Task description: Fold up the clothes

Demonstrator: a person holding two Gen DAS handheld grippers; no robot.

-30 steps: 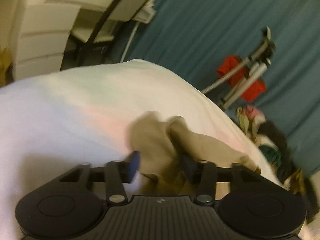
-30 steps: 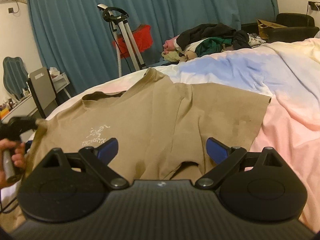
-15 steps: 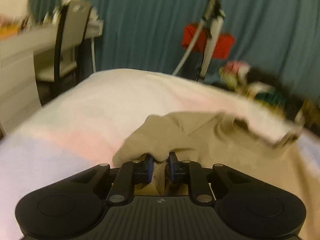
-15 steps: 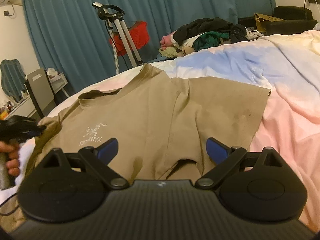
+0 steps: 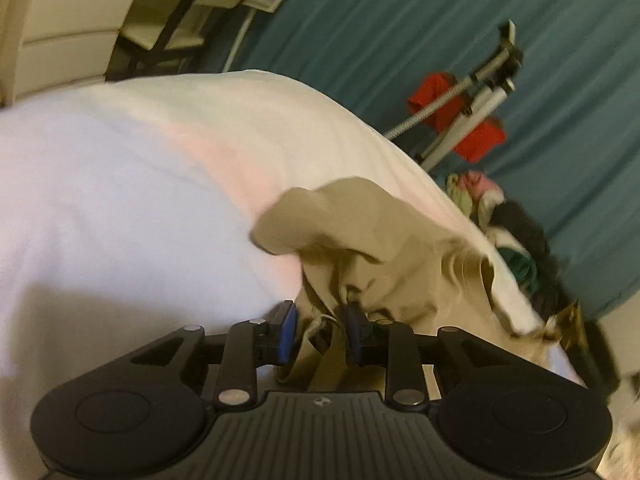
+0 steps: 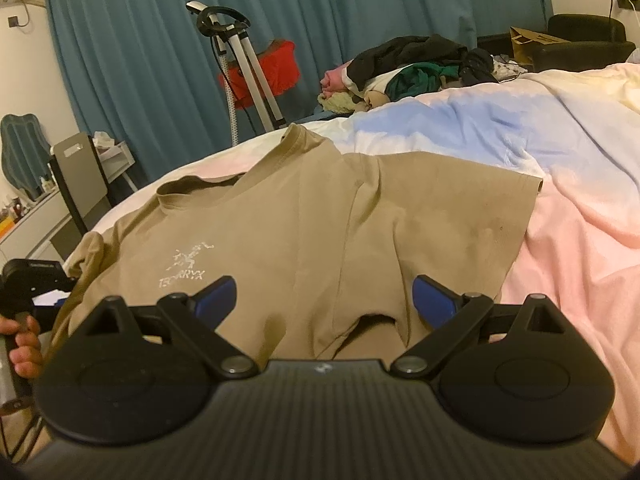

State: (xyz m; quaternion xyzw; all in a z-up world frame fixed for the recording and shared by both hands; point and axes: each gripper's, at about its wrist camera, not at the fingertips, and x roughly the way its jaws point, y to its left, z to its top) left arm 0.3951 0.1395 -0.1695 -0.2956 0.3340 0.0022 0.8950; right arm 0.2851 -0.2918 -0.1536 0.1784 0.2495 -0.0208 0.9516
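Nearest to me, at the left edge of the bed, the left gripper (image 5: 320,334) has a bunched sleeve of the tan T-shirt (image 6: 320,232) between its blue pads (image 5: 286,334). Cloth fills the gap, though the jaws stand a little apart, so I cannot tell whether they pinch it or have just let go (the picture is blurred). I take it the sleeve is gathered there so it can be carried in over the chest, the first fold of the task.

Over the shirt's near hem the right gripper (image 6: 324,300) hangs with its jaws spread wide and nothing between them. My guess is that it waits to pin the body down or take the other sleeve. A hand (image 6: 20,344) grips the handle of the left tool at the near left.

Beyond the grippers the shirt lies face up on the pastel bedspread (image 6: 560,216), with its white logo (image 6: 186,266) showing, the collar towards the far left and the right sleeve spread flat, which suits folding. Only the left sleeve is rumpled, so the folding looks barely begun.

Farther off, at the far edge of the bed, sits a pile of clothes (image 6: 416,68), likely next in line. Left of the pile stands a garment steamer (image 6: 240,64) with something red hung on it, against the blue curtain (image 6: 360,0).
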